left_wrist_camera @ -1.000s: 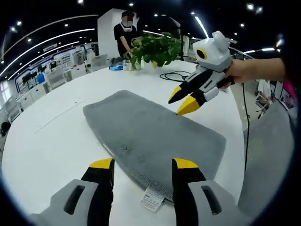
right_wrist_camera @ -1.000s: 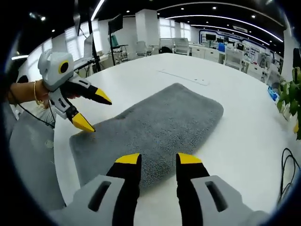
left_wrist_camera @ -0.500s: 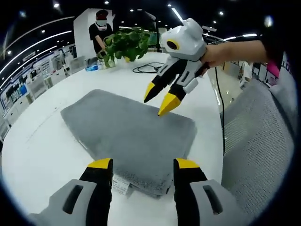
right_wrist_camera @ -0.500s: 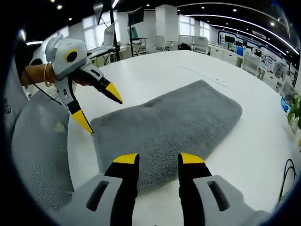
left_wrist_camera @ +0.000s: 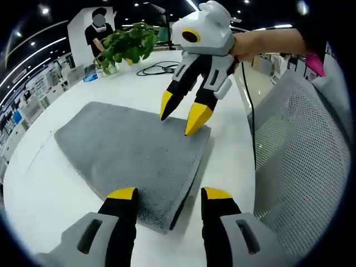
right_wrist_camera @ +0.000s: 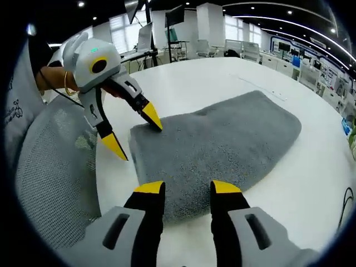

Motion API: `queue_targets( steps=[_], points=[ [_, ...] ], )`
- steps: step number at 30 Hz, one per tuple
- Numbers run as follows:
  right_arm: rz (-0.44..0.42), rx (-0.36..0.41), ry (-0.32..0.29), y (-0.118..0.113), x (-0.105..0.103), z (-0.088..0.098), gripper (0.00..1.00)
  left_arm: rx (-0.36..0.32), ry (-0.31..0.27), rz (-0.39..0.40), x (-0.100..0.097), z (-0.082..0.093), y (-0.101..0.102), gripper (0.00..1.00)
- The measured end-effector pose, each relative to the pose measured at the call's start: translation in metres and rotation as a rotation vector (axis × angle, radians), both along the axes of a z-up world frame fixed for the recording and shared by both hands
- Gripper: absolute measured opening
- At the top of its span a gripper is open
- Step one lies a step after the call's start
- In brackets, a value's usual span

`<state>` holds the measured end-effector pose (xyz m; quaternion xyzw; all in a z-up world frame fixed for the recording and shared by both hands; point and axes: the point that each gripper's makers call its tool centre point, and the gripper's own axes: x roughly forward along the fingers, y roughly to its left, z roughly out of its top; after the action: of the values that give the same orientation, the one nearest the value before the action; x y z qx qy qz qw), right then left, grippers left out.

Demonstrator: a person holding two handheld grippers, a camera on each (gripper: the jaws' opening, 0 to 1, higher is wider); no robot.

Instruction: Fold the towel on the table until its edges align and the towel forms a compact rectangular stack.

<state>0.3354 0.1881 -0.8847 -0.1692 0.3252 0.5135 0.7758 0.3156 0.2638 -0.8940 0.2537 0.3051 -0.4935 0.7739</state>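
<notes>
A grey towel (left_wrist_camera: 122, 147) lies flat on the white table (left_wrist_camera: 39, 189); its near short edge runs along the table's chair side. My left gripper (left_wrist_camera: 169, 194) is open, its jaws straddling one near corner of the towel. In the right gripper view the left gripper (right_wrist_camera: 133, 132) has one tip on the towel (right_wrist_camera: 222, 142) and the other off its edge. My right gripper (right_wrist_camera: 186, 188) is open over the towel's other near corner. In the left gripper view the right gripper (left_wrist_camera: 181, 114) hangs tips down at that corner, with a hand holding it.
A grey mesh chair (left_wrist_camera: 300, 150) stands close against the table edge, and its back (right_wrist_camera: 53, 183) is beside the left gripper. At the table's far end are a potted plant (left_wrist_camera: 125, 47), a black cable (left_wrist_camera: 156, 68) and a person (left_wrist_camera: 99, 32).
Both grippers have come toward the towel's near short edge and lowered to its two corners. The towel's white label near my left jaws has gone out of sight.
</notes>
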Motion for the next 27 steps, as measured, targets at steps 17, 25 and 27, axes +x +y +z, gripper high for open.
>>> queue_targets(
  steps=[17, 25, 27],
  points=[
    [0.207, -0.161, -0.065, 0.014, -0.028, -0.031, 0.31, 0.086, -0.011, -0.030, 0.005, -0.015, 0.004, 0.36],
    [0.217, -0.183, -0.121, 0.012, -0.022, -0.035, 0.26, 0.071, 0.000, -0.034, 0.006, -0.016, 0.004, 0.34],
    [0.211, -0.177, -0.127, 0.012, -0.022, -0.035, 0.26, 0.079, 0.006, -0.039, 0.007, -0.016, 0.004, 0.33]
  ],
)
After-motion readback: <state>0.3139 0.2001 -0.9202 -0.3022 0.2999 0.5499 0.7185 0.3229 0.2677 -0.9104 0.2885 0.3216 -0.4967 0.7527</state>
